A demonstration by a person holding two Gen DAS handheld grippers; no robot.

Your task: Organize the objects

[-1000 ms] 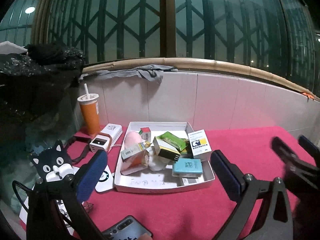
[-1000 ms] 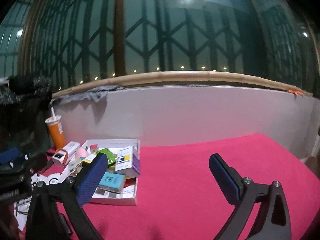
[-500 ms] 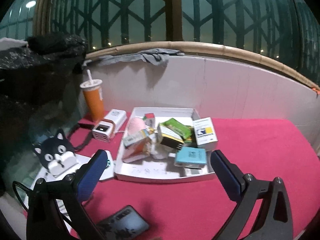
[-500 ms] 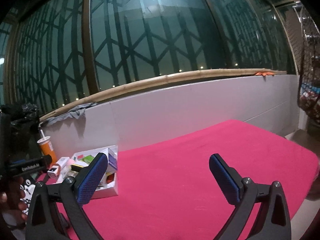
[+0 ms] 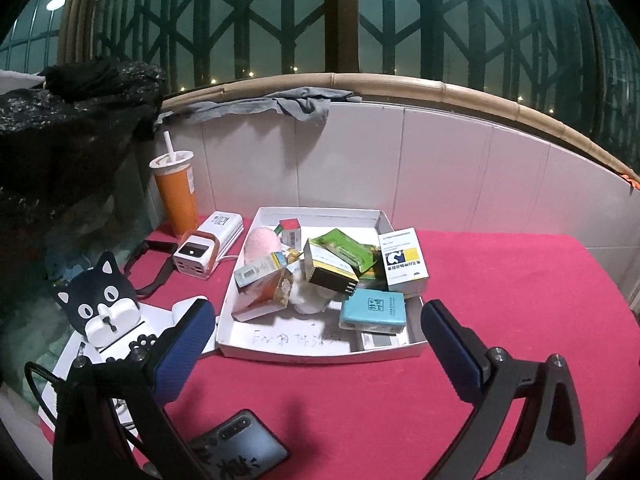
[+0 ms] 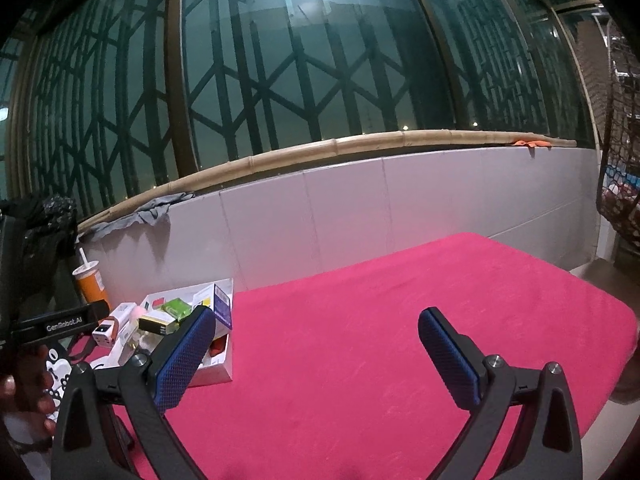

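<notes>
- My left gripper (image 5: 316, 344) has its jaws spread wide with nothing between them, low in the frame above the red-covered counter (image 5: 500, 280).
- Between those jaws, in the middle of the left wrist view, lies the white tray (image 5: 320, 354), crowded with small boxes.
- A teal box (image 5: 374, 307) lies flat at the tray's lower right; a white box with a yellow and blue label (image 5: 402, 261) stands above it against the right wall.
- A black and yellow box (image 5: 330, 272) sits tilted at the centre, a green packet (image 5: 344, 246) behind it, a pink round thing (image 5: 262, 242) to the left.
- Left of the tray are a white power cube (image 5: 196, 254), an orange cup with a straw (image 5: 176, 196) and a black cat-faced stand (image 5: 102, 300).
- A dark phone (image 5: 236, 450) lies at the bottom edge.
- My right gripper (image 6: 316, 356) is also released and holds nothing, over bare red cloth; the tray (image 6: 214, 374) shows at its lower left, behind the left jaw.
</notes>
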